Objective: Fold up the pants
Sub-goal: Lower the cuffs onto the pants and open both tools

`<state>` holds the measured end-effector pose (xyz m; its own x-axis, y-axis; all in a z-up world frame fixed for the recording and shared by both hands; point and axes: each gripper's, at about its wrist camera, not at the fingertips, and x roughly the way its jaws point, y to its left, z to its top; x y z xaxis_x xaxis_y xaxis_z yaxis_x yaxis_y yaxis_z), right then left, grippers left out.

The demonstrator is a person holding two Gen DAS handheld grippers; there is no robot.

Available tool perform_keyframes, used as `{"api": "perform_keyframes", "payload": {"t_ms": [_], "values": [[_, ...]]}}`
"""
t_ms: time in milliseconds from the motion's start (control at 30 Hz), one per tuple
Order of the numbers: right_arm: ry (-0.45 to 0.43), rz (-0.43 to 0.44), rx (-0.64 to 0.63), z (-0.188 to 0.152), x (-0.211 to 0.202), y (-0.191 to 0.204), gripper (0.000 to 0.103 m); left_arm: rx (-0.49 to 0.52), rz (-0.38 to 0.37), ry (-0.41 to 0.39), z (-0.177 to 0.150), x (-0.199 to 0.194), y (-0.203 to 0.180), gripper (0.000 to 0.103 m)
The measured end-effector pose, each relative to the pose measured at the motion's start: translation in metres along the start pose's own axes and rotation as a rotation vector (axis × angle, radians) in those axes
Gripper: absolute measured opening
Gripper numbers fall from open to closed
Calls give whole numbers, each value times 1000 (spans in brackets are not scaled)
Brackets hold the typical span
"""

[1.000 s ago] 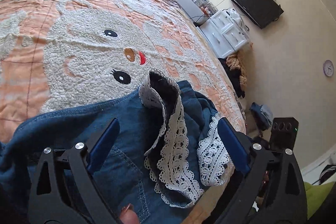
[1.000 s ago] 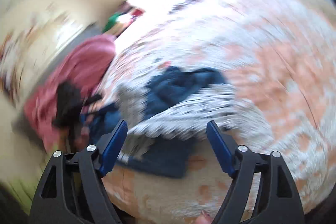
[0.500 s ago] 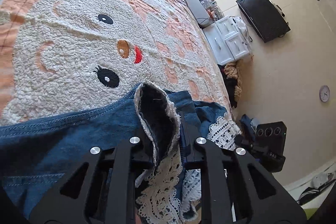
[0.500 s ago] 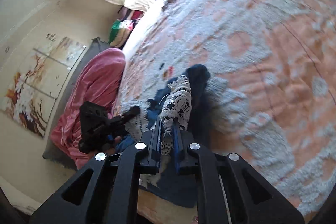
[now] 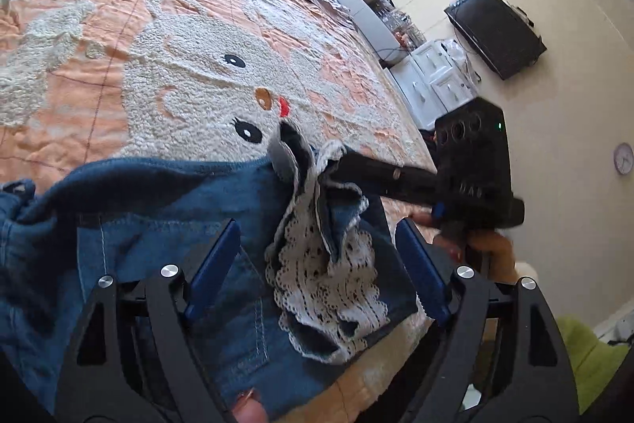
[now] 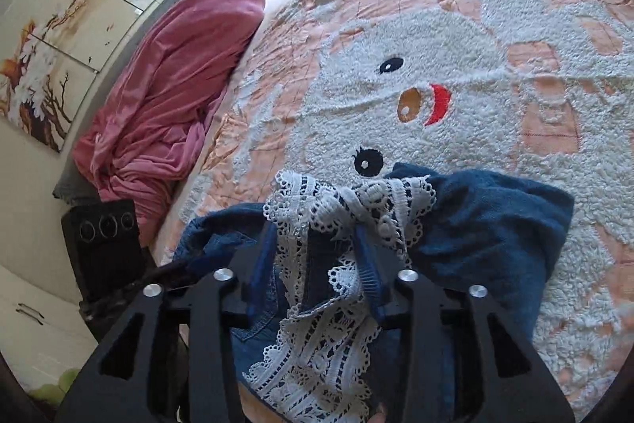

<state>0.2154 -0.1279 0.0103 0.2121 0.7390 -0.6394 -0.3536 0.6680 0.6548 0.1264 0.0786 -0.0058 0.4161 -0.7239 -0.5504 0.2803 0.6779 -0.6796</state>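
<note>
pants [image 5: 206, 224]: denim, lace hems bunched lower centre on bedspread [image 5: 158, 38] | left gripper [image 5: 317, 264]: your fingers just spread apart, hems released | right gripper [image 6: 313, 260]: part-opening, lace hem between, freeing the fold

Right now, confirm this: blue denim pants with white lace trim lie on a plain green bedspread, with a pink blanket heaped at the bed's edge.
Not quite. The bedspread is not plain green: it is peach with a fluffy white cartoon face, as the right wrist view shows. The rest holds: the blue denim pants with white lace trim lie on it, and the pink blanket is heaped at the bed's edge.
</note>
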Motion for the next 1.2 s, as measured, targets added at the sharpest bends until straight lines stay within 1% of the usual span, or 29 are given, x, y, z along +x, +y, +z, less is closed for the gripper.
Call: {"api": "perform_keyframes", "payload": {"t_ms": [67, 100, 133, 167, 233, 300, 333, 367, 433, 467, 500, 600, 633, 667, 700, 733, 800, 833, 900, 967, 1033, 1100, 1133, 1167, 1200], "values": [[-57, 14, -25, -2, -24, 4, 51, 49, 27, 31, -15, 3, -18, 73], [-72, -1, -35, 0, -31, 4, 53, 70, 19, 48, -22, 6, -27, 73], [-83, -28, -42, 1, -37, 3, 54, 81, 13, 65, -28, 10, -36, 71], [-83, -57, -51, 1, -40, 3, 54, 91, 13, 83, -34, 14, -45, 66], [-57, -100, -79, 3, -37, 1, 56, 127, 31, 112, -45, 24, -61, 58], [-16, -130, -94, 4, -27, 0, 57, 174, 93, 141, -54, 36, -74, 53], [5, -129, -101, 5, -22, 0, 57, 199, 120, 158, -59, 43, -78, 52], [25, -133, -113, 6, -17, 1, 57, 218, 156, 173, -63, 50, -80, 48], [61, -153, -142, 8, -6, 5, 61, 219, 208, 214, -69, 61, -79, 45], [81, -157, -164, 8, 0, 9, 62, 228, 248, 219, -72, 64, -77, 39], [92, -171, -183, 8, 4, 12, 63, 245, 283, 215, -74, 66, -77, 36], [113, -242, -248, 10, 19, 20, 63, 240, 319, 214, -76, 70, -73, 24], [112, -250, -259, 11, 23, 21, 62, 239, 340, 205, -75, 71, -72, 16], [110, -255, -270, 13, 28, 21, 48, 235, 339, 201, -75, 70, -71, 14], [118, -249, -282, 13, 33, 21, 14, 228, 334, 193, -75, 68, -70, 13], [134, -236, -293, 13, 38, 20, 4, 230, 332, 184, -76, 66, -70, 10], [134, -237, -295, 12, 39, 20, 4, 240, 327, 169, -77, 57, -73, 7], [120, -217, -291, 12, 34, 21, 4, 244, 326, 160, -77, 51, -74, 6], [75, -150, -271, 12, 19, 25, 4, 256, 318, 135, -79, 34, -81, 6], [44, -103, -264, 13, 8, 32, 4, 296, 340, 104, -86, 15, -90, 6], [59, -102, -287, 12, 14, 40, 4, 327, 386, 86, -92, 6, -93, 6], [118, -151, -326, 7, 33, 43, 13, 326, 417, 119, -100, 12, -89, 7], [161, -180, -334, 3, 44, 42, 18, 318, 414, 143, -104, 18, -86, 8], [195, -191, -335, 1, 51, 41, 28, 309, 405, 158, -104, 25, -87, 10], [206, -192, -334, -2, 52, 40, 30, 304, 400, 167, -104, 30, -85, 11]]}}
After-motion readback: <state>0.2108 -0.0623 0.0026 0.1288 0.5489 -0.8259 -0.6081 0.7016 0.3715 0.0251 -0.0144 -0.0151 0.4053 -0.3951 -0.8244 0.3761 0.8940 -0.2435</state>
